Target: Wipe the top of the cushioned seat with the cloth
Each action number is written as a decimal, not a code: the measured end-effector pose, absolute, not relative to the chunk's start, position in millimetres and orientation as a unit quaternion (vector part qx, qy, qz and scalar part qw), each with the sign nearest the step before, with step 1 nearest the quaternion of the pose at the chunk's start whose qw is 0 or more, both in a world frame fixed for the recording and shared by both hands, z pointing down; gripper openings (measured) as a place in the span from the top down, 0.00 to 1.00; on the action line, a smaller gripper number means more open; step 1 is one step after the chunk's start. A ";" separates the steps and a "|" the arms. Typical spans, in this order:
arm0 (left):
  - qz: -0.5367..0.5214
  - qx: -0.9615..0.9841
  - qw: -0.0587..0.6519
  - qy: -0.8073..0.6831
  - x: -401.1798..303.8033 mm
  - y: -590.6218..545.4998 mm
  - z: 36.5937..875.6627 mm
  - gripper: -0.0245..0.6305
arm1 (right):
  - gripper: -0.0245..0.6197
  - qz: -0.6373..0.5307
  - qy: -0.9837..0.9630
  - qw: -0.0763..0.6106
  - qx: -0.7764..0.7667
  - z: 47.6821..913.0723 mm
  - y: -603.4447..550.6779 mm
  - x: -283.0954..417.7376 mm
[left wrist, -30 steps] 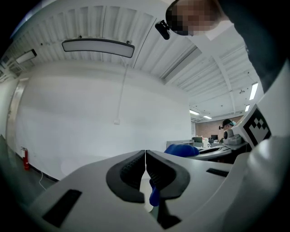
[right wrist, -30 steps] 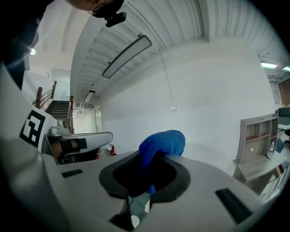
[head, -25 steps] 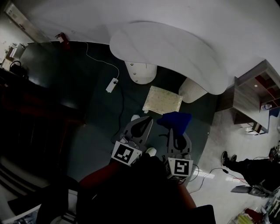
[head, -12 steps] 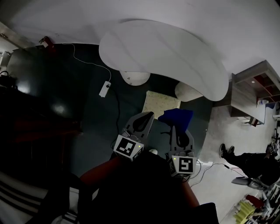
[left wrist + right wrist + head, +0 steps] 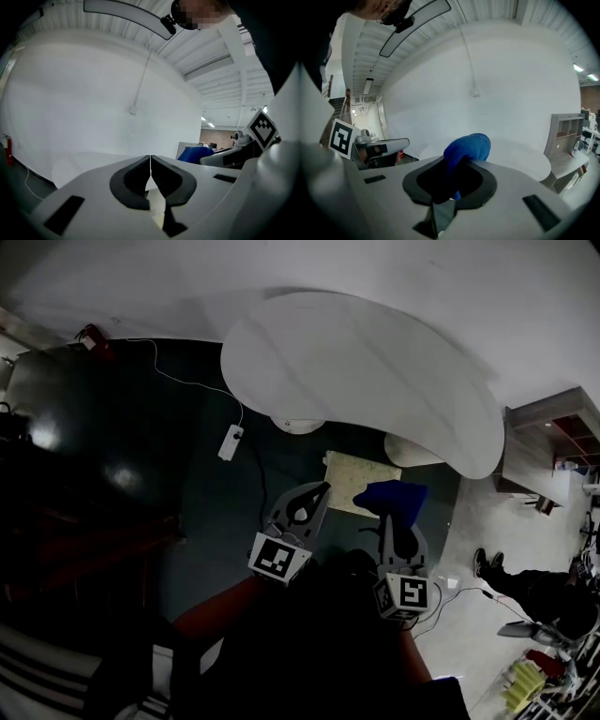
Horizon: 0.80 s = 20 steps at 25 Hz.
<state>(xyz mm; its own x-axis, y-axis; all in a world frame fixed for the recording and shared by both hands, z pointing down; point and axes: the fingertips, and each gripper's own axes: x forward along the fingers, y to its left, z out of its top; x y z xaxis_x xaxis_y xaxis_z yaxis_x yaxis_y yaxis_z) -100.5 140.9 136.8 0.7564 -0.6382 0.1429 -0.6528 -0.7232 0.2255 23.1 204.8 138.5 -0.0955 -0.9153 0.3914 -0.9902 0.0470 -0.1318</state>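
- Left claw (image 5: 150, 159): jaws closed flat against each other with nothing between them. In the head view it hangs just near and left of the seat (image 5: 322, 489). It has no part in the work at this moment.
- Right claw (image 5: 457, 174): gripping the blue cloth (image 5: 468, 146). The cloth is bunched into a lump that bulges out past the jaw tips.
- Cloth position: in the head view the cloth (image 5: 392, 498) lies over the near right corner of the cushioned seat (image 5: 349, 476).
- Cushioned seat: a pale square pad standing on the dark floor (image 5: 202, 512). Its far edge is tucked under the rim of the white table (image 5: 366, 371).
- Contact: not confirmed. The right gripper view looks out level at the wall and the table, not down at a pad. The cloth is therefore judged to be held above the seat and not pressed on it.
- Work done: the cloth is in hand and has been brought to the seat.
- Work left: the wiping itself. No wiped band or mark shows on the pad, though the head view is too dim and small to settle that.
- Requirement: the right claw must tip down to lay the cloth on the pad, then sweep across the whole top.
- Risk: the table rim overhangs the far part of the seat and may crowd that reach.
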 end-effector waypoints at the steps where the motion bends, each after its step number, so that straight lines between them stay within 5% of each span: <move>1: 0.028 0.927 0.129 -0.352 -105.5 133.3 138.5 0.94 | 0.85 0.191 -0.717 0.107 0.662 143.6 199.4 19.7; 20: 0.069 0.893 0.175 -0.409 -116.4 96.5 218.9 0.94 | 0.85 0.307 -0.760 0.196 0.538 319.6 147.2 -3.5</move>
